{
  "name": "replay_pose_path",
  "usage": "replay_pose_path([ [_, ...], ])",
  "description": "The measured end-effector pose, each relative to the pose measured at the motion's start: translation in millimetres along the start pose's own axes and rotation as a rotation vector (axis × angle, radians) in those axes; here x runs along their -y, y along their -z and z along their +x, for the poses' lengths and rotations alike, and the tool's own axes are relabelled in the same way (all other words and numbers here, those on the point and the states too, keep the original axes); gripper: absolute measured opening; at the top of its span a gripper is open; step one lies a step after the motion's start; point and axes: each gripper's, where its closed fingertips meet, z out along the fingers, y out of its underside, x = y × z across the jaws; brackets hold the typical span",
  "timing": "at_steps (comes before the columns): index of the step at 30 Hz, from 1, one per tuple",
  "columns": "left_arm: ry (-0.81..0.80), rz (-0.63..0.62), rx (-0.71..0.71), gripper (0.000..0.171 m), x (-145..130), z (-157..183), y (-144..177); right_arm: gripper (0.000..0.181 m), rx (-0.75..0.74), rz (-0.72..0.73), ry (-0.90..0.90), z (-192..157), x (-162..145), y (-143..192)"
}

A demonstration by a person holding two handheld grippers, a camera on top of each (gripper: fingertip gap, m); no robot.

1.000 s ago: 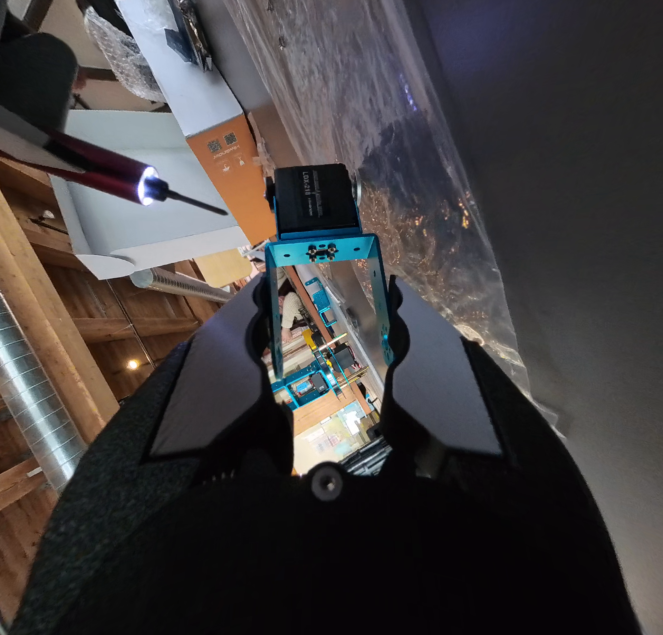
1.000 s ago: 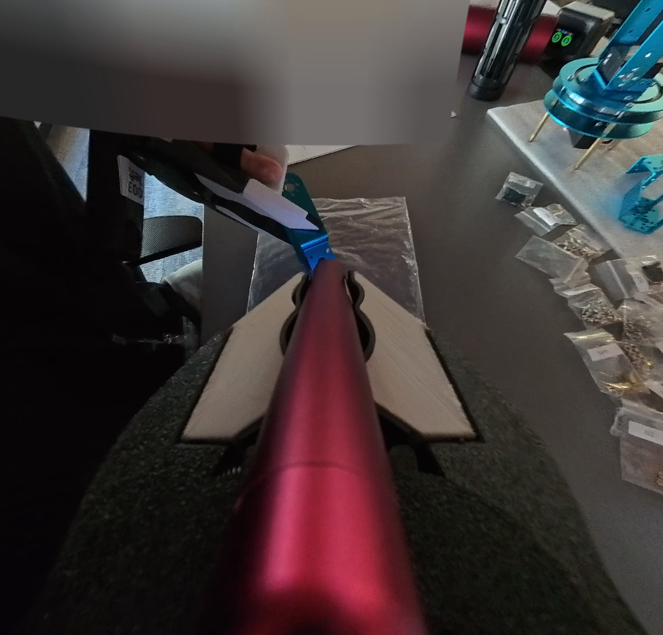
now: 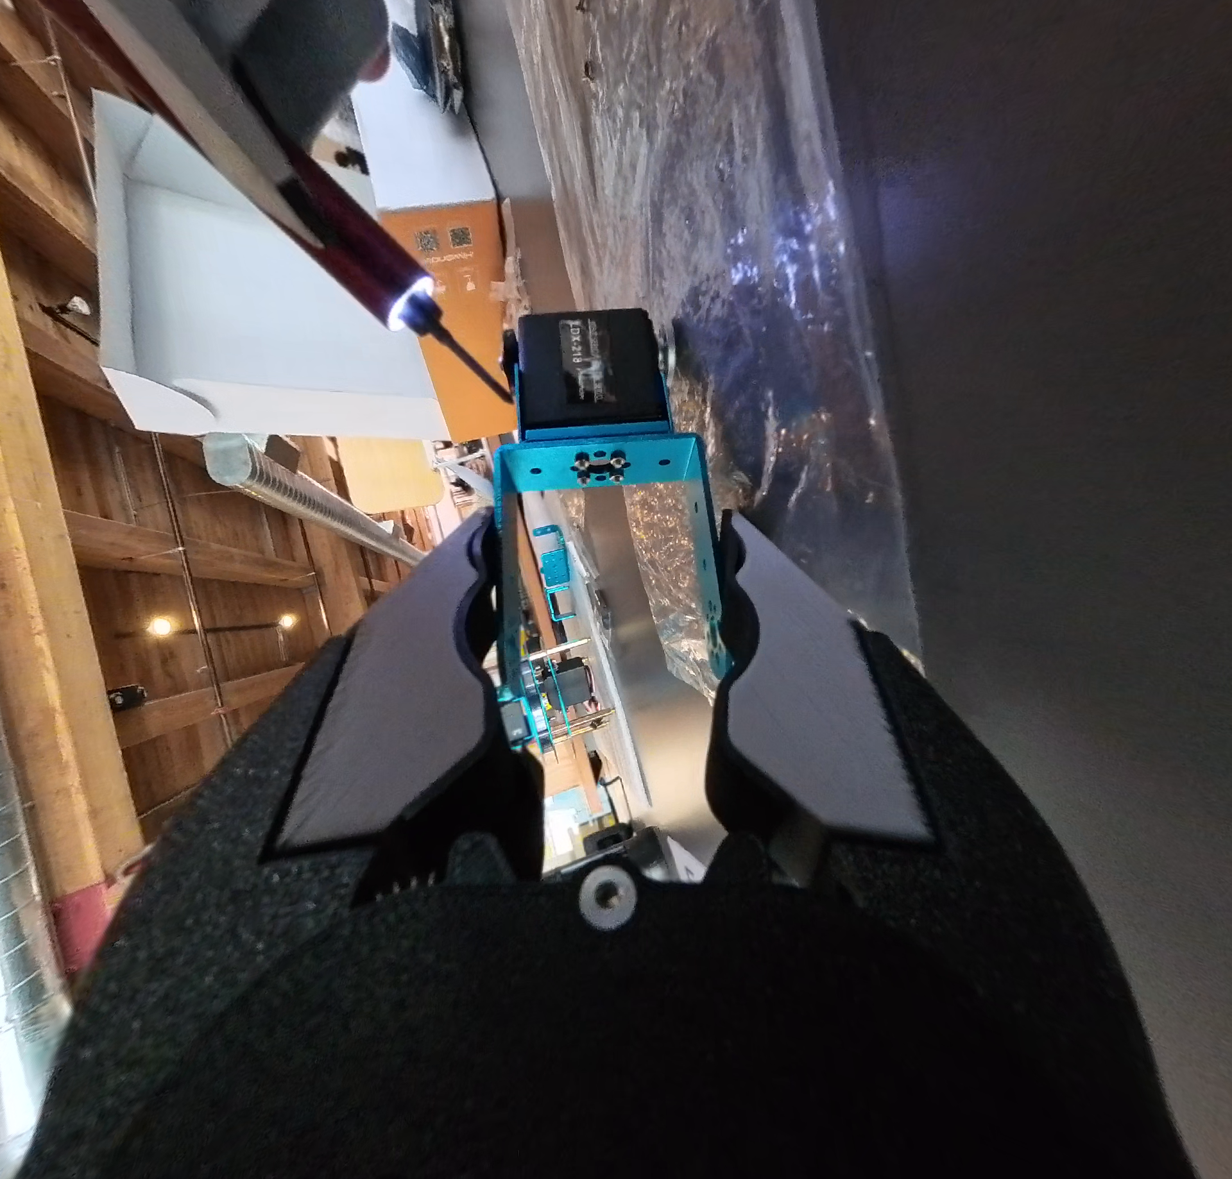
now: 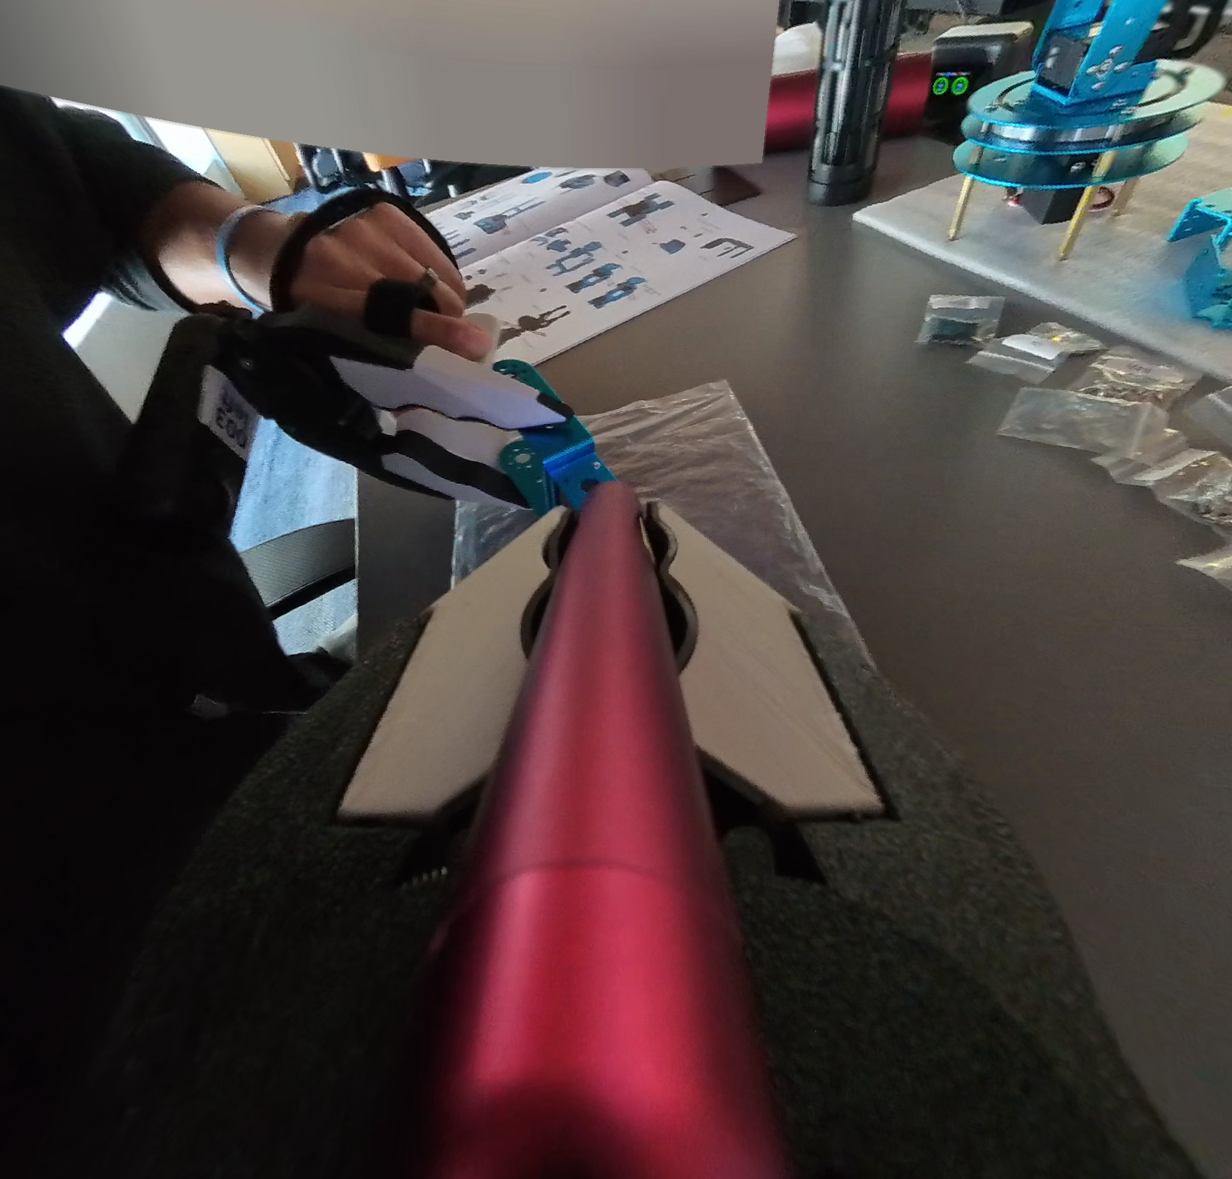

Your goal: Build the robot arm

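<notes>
My left gripper [image 3: 605, 534] is shut on a blue U-shaped metal bracket [image 3: 603, 464], with a finger on each side wall. A black servo [image 3: 590, 374] sits in the bracket's far end. My right gripper [image 4: 610, 514] is shut on a red electric screwdriver [image 4: 600, 814]. In the left wrist view the screwdriver [image 3: 360, 240] comes in from the upper left with its tip light on. Its thin bit [image 3: 477, 370] reaches the bracket's left side beside the servo. In the right wrist view a hand [image 4: 360, 267] holds the left gripper [image 4: 543, 457] with the bracket [image 4: 567, 464].
A clear plastic bag [image 4: 700, 454] lies on the grey table [image 4: 933, 614] under the bracket. An open instruction booklet [image 4: 600, 247] lies behind it. Several small parts bags [image 4: 1100, 400] lie to the right. A blue robot base [image 4: 1080, 121] and a black cylinder [image 4: 853, 81] stand at the back right. From either gripper's tips it is about 35 cm to the blue robot base [image 4: 1080, 121].
The screwdriver has moved in toward the bracket. Its bit, apart from it before, is now at the bracket's left side by the servo. The left gripper still holds the bracket.
</notes>
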Motion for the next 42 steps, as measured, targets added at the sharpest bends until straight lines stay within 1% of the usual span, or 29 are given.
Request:
replay_pose_path([
  [1,-0.003,-0.007,0.0,0.065,0,0,1,0.022,0.014,-0.011,-0.006,-4,-1,-2],
  [5,0.016,-0.045,-0.062,0.066,-8,3,5,0.022,-0.017,-0.021,0.061,-10,-2,-3],
  [8,0.001,-0.046,-0.098,0.067,-13,4,12,0.022,-0.033,-0.039,0.083,-11,-1,-2],
  [12,0.081,-0.052,-0.214,0.067,-20,13,28,0.022,-0.034,-0.049,0.102,-16,-2,-5],
  [14,0.216,-0.026,-0.305,0.068,-20,18,40,0.023,-0.029,-0.059,0.117,-20,-2,-9],
  [15,0.316,-0.001,-0.343,0.068,-19,18,47,0.023,-0.039,-0.064,0.132,-20,-1,-10],
  [16,0.445,0.031,-0.389,0.067,-17,17,53,0.022,-0.043,-0.071,0.142,-21,-1,-11],
  [18,0.778,0.107,-0.478,0.068,-9,9,58,0.022,-0.039,-0.092,0.147,-24,-1,-11],
  [20,1.088,0.222,-0.509,0.07,3,-13,55,0.022,-0.047,-0.103,0.159,-24,-1,-10],
  [21,1.189,0.278,-0.522,0.071,8,-23,51,0.022,-0.046,-0.106,0.162,-25,-1,-11],
  [22,1.247,0.316,-0.562,0.074,14,-26,47,0.022,-0.044,-0.109,0.16,-25,0,-11],
  [23,1.263,0.317,-0.557,0.075,13,-27,39,0.023,-0.036,-0.113,0.155,-26,0,-12],
  [24,1.248,0.306,-0.515,0.075,9,-29,29,0.023,-0.022,-0.12,0.154,-28,1,-11],
  [25,1.229,0.312,-0.501,0.073,9,-31,23,0.022,-0.016,-0.123,0.156,-28,2,-10],
  [26,1.232,0.317,-0.512,0.072,10,-33,17,0.023,-0.019,-0.121,0.159,-28,4,-7],
  [29,1.287,0.391,-0.698,0.068,29,-35,15,0.022,0.006,-0.125,0.152,-27,8,-1],
  [30,1.306,0.373,-0.717,0.058,28,-36,11,0.023,0.001,-0.131,0.157,-25,8,1],
  [32,1.323,0.345,-0.824,0.055,30,-30,9,0.022,-0.038,-0.134,0.181,-17,10,3],
  [37,1.295,0.287,-0.932,0.051,32,-17,-3,0.022,-0.03,-0.135,0.162,-6,8,-1],
  [40,1.295,0.277,-0.982,0.047,37,-11,-9,0.022,-0.002,-0.144,0.175,-8,7,-5],
  [42,1.299,0.278,-1.001,0.041,41,-9,-11,0.022,0.018,-0.155,0.185,-11,7,-7],
])
